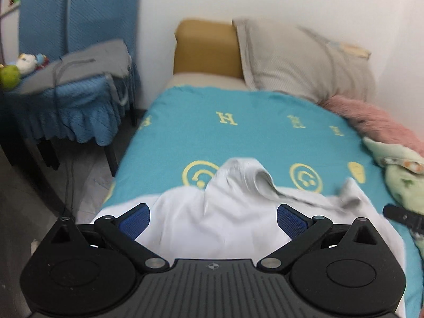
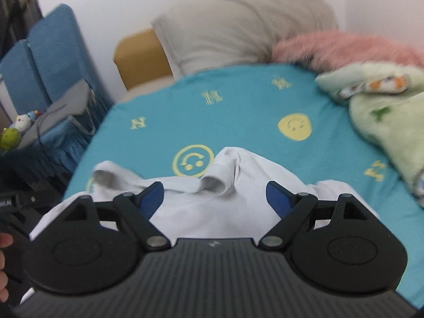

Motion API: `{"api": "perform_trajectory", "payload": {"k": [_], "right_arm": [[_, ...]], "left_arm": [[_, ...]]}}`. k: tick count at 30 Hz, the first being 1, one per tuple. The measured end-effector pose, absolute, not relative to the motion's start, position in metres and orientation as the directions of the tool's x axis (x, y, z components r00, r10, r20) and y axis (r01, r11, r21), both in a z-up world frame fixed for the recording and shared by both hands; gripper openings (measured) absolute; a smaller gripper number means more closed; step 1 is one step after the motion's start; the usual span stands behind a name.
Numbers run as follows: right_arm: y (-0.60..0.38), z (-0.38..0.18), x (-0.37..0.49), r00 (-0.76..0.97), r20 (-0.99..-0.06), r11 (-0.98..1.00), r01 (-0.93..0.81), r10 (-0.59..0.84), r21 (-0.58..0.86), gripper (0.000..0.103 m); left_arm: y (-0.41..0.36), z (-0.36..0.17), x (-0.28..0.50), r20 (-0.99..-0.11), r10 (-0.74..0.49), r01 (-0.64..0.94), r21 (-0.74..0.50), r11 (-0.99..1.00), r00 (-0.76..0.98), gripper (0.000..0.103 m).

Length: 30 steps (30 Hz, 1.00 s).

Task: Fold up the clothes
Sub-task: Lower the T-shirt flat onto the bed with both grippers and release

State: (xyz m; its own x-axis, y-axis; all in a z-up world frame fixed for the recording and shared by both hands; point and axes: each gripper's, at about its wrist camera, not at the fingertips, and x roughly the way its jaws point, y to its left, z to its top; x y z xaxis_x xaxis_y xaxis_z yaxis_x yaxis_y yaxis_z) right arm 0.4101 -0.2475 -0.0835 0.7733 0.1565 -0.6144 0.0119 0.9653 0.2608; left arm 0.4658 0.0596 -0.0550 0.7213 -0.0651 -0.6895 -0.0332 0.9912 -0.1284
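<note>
White garment [image 1: 212, 220] lies rumpled on near part of teal bedspread [image 1: 238, 132], sleeve cuffs bunched and raised toward pillow [image 1: 299, 61]. Not flat, no clean fold visible; could be mid-fold or awaiting spread, can't settle which. Left gripper [image 1: 213, 218] hangs above cloth, jaws wide, nothing between pads. Right gripper [image 2: 214, 198] same: jaws wide, over garment middle, holding nothing. Contact with fabric unclear. Green blanket [image 2: 384, 122] off to right, clear of garment.

I see a white shirt [image 1: 225, 217] of thin, smooth, matt cloth on a teal bedspread [image 1: 251, 132] of finely napped fabric. My left gripper [image 1: 213, 218] is matt black plastic with rough blue pads [image 1: 290, 220]. The pink blanket [image 2: 344, 47] looks furry.
</note>
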Motion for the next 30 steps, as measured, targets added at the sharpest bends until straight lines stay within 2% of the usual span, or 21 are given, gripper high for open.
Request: {"api": "perform_trajectory", "payload": {"k": [8,13,16,18,22,25,27,30], "right_arm": [[-0.224,-0.027,0.245,0.86,-0.485,0.96,-0.022,0.16,0.278,0.086],[-0.216,-0.015,0.15,0.865,-0.467,0.952,-0.039,0.184,0.304,0.086],[-0.215,-0.016,0.116,0.866,-0.457,0.946,-0.052,0.202,0.319,0.086],[-0.216,-0.018,0.104,0.865,-0.456,0.943,-0.055,0.209,0.328,0.086],[-0.224,-0.03,0.107,0.852,-0.461,0.916,-0.053,0.249,0.397,0.085],[-0.23,-0.039,0.11,0.842,-0.462,0.893,-0.049,0.278,0.448,0.086],[-0.234,-0.045,0.111,0.835,-0.462,0.876,-0.047,0.298,0.481,0.085],[-0.24,-0.055,0.117,0.823,-0.464,0.846,-0.038,0.328,0.531,0.085]], "left_arm": [[0.074,-0.019,0.267,-0.565,-0.025,-0.038,-0.101,0.994,0.825,0.103],[0.091,-0.025,0.161,-0.537,-0.012,-0.057,-0.112,0.992,0.843,0.103],[0.108,-0.035,0.12,-0.558,-0.004,-0.078,-0.122,0.989,0.83,0.103],[0.117,-0.035,0.111,-0.591,-0.011,-0.102,-0.157,0.982,0.807,0.102],[0.129,-0.039,0.119,-0.583,-0.019,-0.107,-0.182,0.977,0.812,0.102],[0.147,-0.057,0.145,-0.608,-0.067,-0.156,-0.307,0.939,0.791,0.1],[0.164,-0.076,0.168,-0.635,-0.1,-0.215,-0.4,0.891,0.766,0.093],[0.187,-0.102,0.204,-0.669,-0.105,-0.315,-0.476,0.821,0.735,0.083]]}}
